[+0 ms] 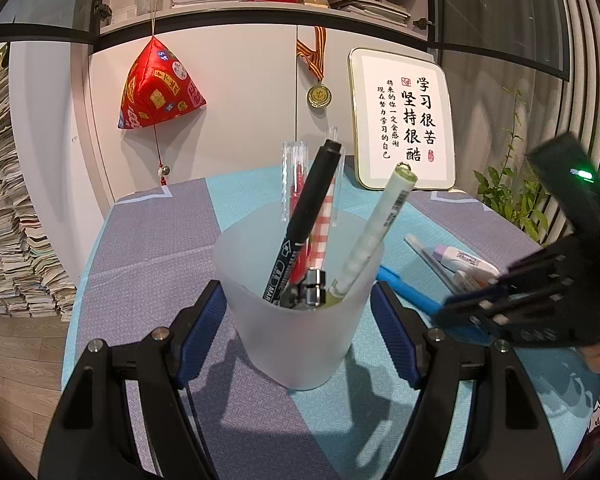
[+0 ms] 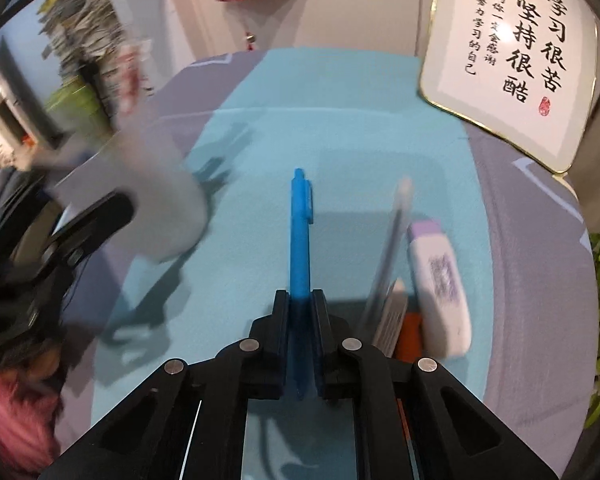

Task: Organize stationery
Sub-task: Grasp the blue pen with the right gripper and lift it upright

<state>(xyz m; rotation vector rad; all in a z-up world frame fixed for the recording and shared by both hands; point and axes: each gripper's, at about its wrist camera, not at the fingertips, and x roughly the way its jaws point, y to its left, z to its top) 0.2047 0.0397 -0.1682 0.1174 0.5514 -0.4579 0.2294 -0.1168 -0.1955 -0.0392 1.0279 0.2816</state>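
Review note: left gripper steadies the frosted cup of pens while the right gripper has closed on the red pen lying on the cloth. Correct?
Not quite: the pen is blue, not red. The right wrist view shows the right gripper shut on the blue pen. The left gripper does steady the frosted cup.

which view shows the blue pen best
The right wrist view: the blue pen runs straight up the middle, with the right gripper shut on its lower end. In the left wrist view only a short stretch of it shows, lying between the cup and the blurred right gripper.
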